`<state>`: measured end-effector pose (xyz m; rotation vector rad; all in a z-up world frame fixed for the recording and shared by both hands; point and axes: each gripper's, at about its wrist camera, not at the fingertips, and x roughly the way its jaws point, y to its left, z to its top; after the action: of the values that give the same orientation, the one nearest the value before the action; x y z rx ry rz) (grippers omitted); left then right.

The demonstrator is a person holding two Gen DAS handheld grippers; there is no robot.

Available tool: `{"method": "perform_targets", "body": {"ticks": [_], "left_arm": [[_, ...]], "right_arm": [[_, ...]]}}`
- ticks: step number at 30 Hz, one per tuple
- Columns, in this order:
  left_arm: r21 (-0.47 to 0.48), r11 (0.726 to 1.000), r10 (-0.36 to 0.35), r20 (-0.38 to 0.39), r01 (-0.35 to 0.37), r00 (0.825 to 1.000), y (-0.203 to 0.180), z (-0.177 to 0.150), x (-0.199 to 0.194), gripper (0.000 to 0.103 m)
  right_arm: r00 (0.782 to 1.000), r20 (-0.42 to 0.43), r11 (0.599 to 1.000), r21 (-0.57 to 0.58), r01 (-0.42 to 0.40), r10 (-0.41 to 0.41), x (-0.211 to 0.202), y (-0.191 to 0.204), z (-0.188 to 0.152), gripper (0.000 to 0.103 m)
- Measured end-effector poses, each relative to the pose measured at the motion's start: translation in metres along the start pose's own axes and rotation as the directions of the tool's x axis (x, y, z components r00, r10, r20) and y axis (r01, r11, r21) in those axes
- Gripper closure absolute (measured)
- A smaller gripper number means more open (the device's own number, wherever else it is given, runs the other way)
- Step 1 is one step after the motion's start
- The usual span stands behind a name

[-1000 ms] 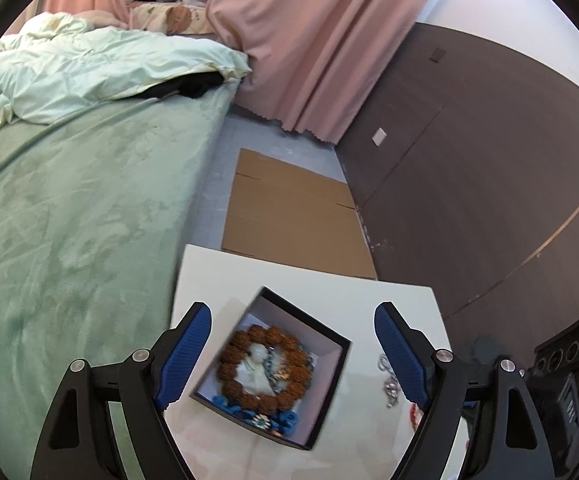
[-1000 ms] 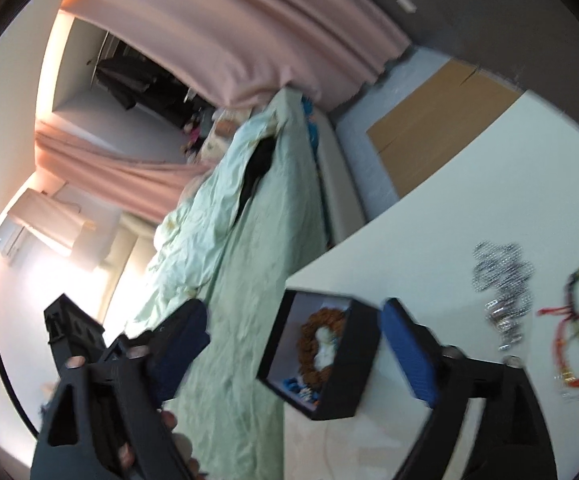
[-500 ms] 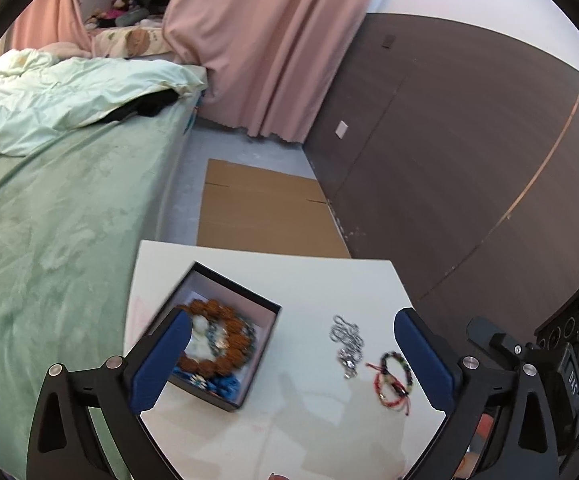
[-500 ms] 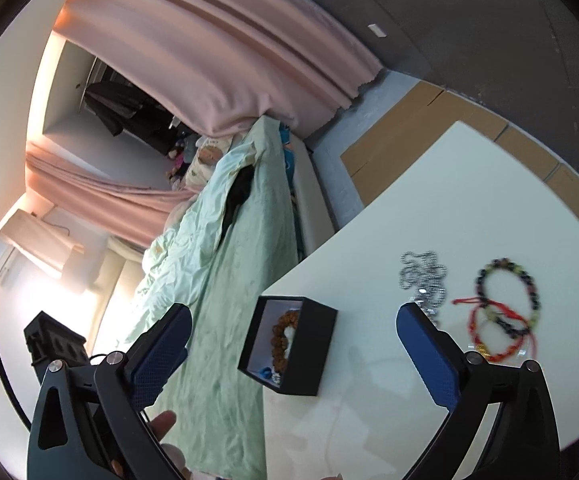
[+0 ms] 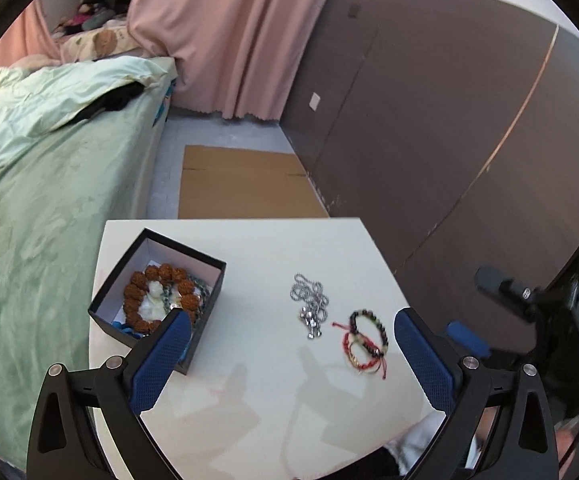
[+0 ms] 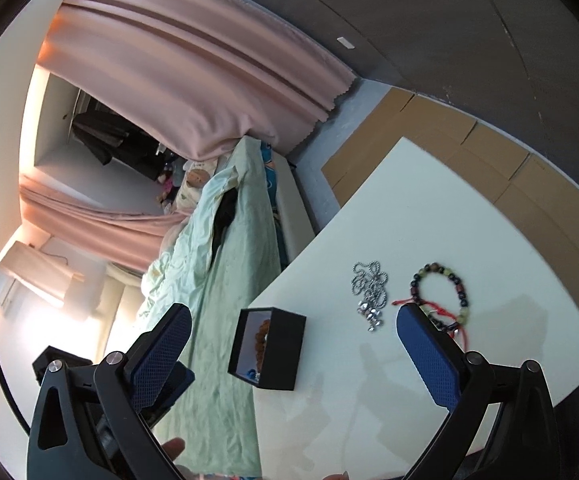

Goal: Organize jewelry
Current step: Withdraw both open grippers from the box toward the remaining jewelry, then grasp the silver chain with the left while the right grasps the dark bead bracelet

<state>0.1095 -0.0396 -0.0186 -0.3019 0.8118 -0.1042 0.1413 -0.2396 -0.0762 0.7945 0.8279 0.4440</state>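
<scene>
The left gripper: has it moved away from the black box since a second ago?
Yes. The left gripper has backed away and shifted right of the black box on the white table.

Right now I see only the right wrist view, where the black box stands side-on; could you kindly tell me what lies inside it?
Observer: The left wrist view looks down into the black box: a brown bead bracelet lies coiled around a white piece.
Operator: Is anything else in there?
Observer: Yes, something blue shows at the near corner, partly under the beads.
Operator: Is the left gripper carrying anything?
Observer: No, the left gripper is open, with nothing between its pads.
</scene>
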Motion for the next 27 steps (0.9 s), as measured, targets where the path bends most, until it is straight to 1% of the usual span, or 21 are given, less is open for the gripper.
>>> {"method": "perform_targets", "body": {"ticks": [2,3,5,6,10,12,13,14,15,17,18,19,22,23,27], "left_arm": [[0.028,0.999,0.017,-0.013,-0.017,1.0,-0.007,-0.003,0.001,0.002],[0.051,0.998,0.024,-0.022,-0.023,0.999,-0.012,-0.005,0.002,0.002],[0.089,0.996,0.027,-0.035,-0.024,0.999,-0.018,-0.006,0.006,0.002],[0.111,0.994,0.028,-0.044,-0.023,0.999,-0.022,-0.006,0.009,0.002],[0.115,0.993,0.0,-0.088,0.01,0.996,-0.025,-0.002,0.029,0.002],[0.122,0.992,-0.023,-0.117,0.037,0.993,-0.027,0.0,0.042,0.007],[0.132,0.99,-0.024,-0.13,0.041,0.991,-0.029,0.001,0.049,0.012],[0.138,0.99,-0.022,-0.143,0.042,0.989,-0.03,0.001,0.056,0.018],[0.135,0.99,-0.025,-0.152,0.046,0.988,-0.03,0.002,0.062,0.021],[0.113,0.992,-0.042,-0.169,0.062,0.985,-0.027,0.001,0.074,0.03],[0.105,0.992,-0.046,-0.18,0.066,0.983,-0.026,0.0,0.079,0.032],[0.105,0.992,-0.046,-0.197,0.068,0.979,-0.025,-0.001,0.086,0.037],[0.112,0.991,-0.049,-0.229,0.076,0.972,-0.028,-0.002,0.099,0.04],[0.112,0.99,-0.052,-0.235,0.08,0.971,-0.029,-0.002,0.102,0.042],[0.116,0.991,-0.042,-0.252,0.073,0.967,-0.032,-0.002,0.118,0.042]], "right_arm": [[0.999,0.017,0.999,-0.014,0.047,-0.047,-0.006,-0.002,0.0,0.0],[0.995,0.029,0.995,-0.02,0.093,-0.092,-0.01,-0.004,0.001,0.0],[0.982,0.059,0.983,-0.002,0.181,-0.181,-0.017,-0.012,0.003,0.0],[0.977,0.057,0.979,0.016,0.204,-0.205,-0.018,-0.018,0.004,0.0],[0.981,0.014,0.979,0.076,0.191,-0.193,-0.018,-0.038,0.013,0.0],[0.982,-0.003,0.978,0.087,0.19,-0.191,-0.019,-0.043,0.016,0.001],[0.983,-0.008,0.979,0.087,0.185,-0.185,-0.019,-0.045,0.017,0.002],[0.983,-0.012,0.979,0.089,0.182,-0.182,-0.019,-0.047,0.017,0.005],[0.983,-0.025,0.978,0.094,0.184,-0.183,-0.017,-0.05,0.018,0.007],[0.981,-0.06,0.977,0.102,0.188,-0.183,-0.013,-0.056,0.016,0.024],[0.98,-0.079,0.976,0.105,0.191,-0.183,-0.011,-0.058,0.013,0.026],[0.978,-0.098,0.975,0.109,0.193,-0.182,-0.009,-0.061,0.012,0.029],[0.974,-0.139,0.974,0.113,0.195,-0.179,-0.001,-0.066,0.01,0.034],[0.973,-0.142,0.973,0.112,0.2,-0.183,0.001,-0.066,0.011,0.035],[0.963,-0.154,0.964,0.115,0.238,-0.22,0.009,-0.072,0.017,0.038]]}}
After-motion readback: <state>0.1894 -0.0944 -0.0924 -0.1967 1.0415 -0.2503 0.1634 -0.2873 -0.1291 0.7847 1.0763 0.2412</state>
